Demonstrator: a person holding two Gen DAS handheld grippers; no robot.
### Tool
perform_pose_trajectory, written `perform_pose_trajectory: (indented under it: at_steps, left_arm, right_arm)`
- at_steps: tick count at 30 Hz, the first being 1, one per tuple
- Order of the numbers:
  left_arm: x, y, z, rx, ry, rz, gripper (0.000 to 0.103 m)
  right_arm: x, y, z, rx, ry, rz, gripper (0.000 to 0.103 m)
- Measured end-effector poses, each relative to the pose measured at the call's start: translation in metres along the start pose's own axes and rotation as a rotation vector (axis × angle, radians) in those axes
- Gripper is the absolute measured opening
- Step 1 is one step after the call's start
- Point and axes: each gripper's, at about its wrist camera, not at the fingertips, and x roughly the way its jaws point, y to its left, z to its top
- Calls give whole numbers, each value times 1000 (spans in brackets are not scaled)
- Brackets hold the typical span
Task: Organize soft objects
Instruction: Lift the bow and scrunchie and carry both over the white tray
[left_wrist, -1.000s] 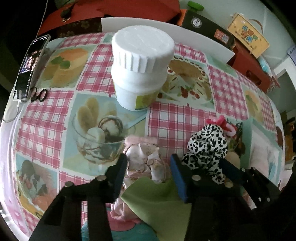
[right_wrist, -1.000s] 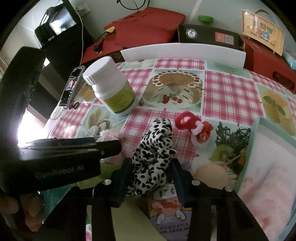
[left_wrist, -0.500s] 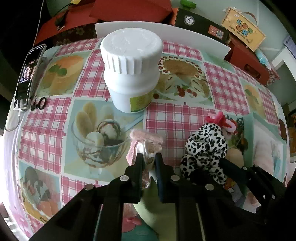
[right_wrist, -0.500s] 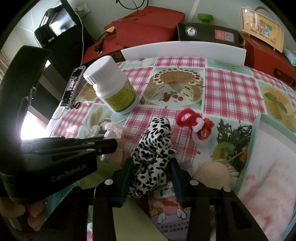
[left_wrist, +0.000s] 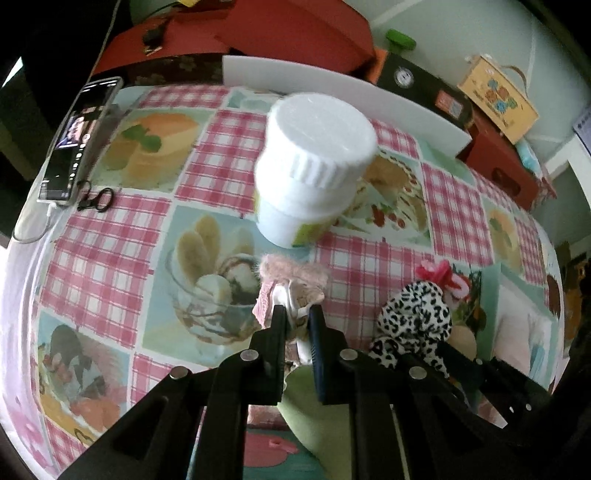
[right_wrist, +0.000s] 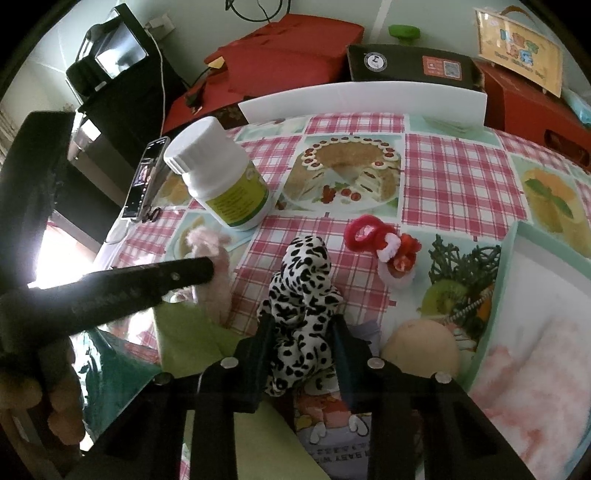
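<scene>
While the left wrist view is showing the left gripper (left_wrist: 295, 317) pinching the pink scrunchie (left_wrist: 291, 284), its jaws, wide a second ago, are now nearly together on the fabric, just at 6 o'clock of the white bottle (left_wrist: 314, 170). Right wrist view: the right gripper (right_wrist: 301, 332) is squeezing the leopard scrunchie (right_wrist: 301, 295), jaws just narrowing; red scrunchie (right_wrist: 380, 240) is lying loose at 1 o'clock. Both items are seemingly secured for lifting.
</scene>
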Motion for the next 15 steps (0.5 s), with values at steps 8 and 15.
perform_pose_trajectory:
  at_steps: [8, 15]
  left_arm:
    - [-17, 10, 2, -21, -50, -7, 12]
    - [-26, 9, 3, -22, -79, -12, 11]
  right_arm:
    - [-5, -3, 1, 10, -14, 22, 26]
    - [-9, -2, 2, 15, -25, 32, 24]
